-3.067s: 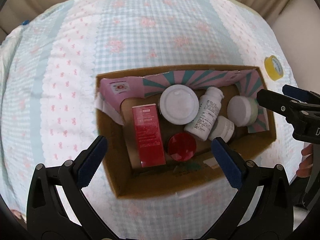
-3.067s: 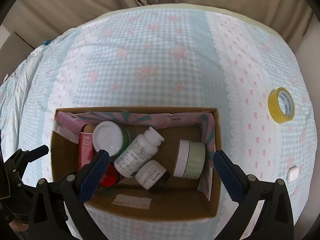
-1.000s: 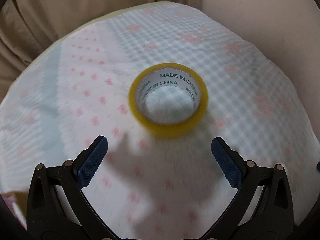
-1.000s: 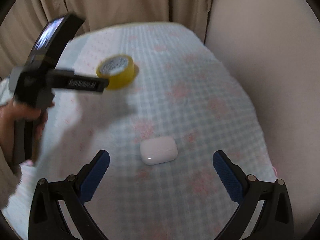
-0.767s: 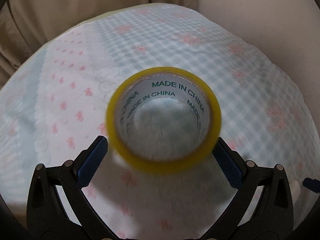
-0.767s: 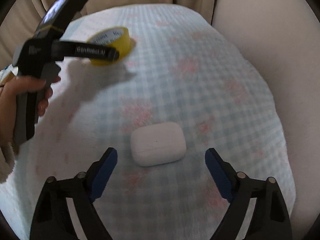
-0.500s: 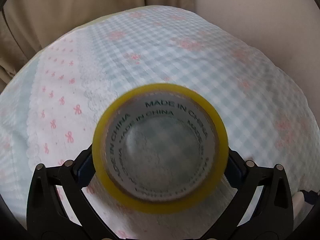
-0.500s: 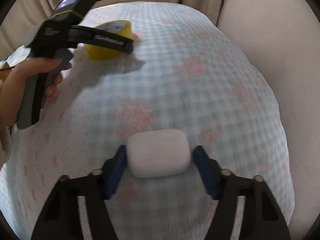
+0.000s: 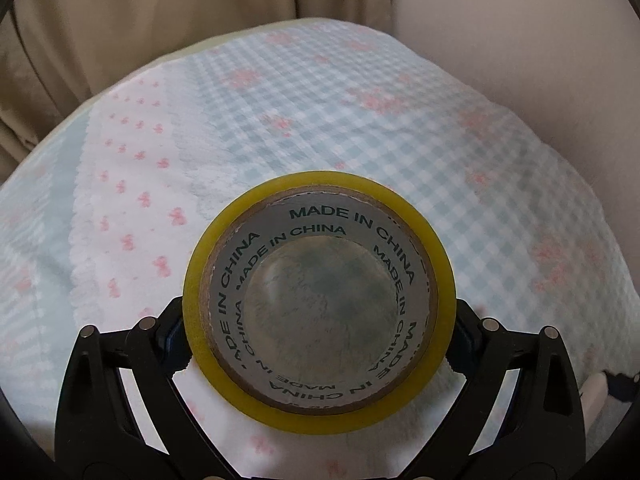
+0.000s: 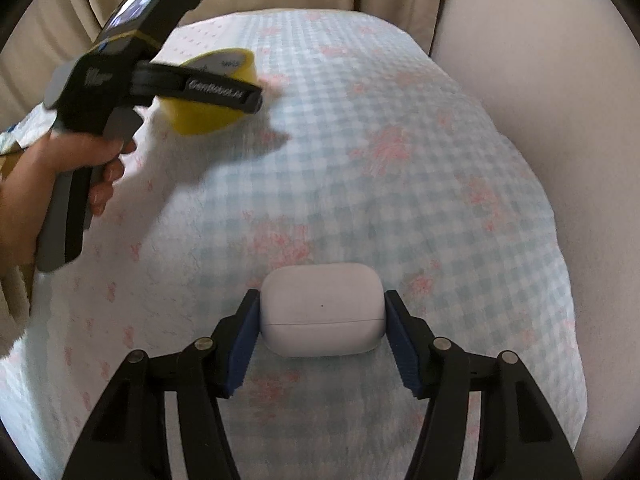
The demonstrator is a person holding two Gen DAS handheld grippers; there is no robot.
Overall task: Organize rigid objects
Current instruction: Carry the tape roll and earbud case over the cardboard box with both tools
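Jaws of the left gripper clamp the yellow tape roll, its pads hidden behind it, bore facing the camera. Right gripper pinches the white earbud case by its ends, crosswise, near the bedspread's right edge.

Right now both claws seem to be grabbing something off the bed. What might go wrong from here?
The white case is smooth and rounded, held only at its ends by the right gripper, so it might squirt out when lifted. The tape roll fills the left gripper; pinched on its curved rim, it could tilt or slip loose. Dropped on the soft bedspread, either could roll.
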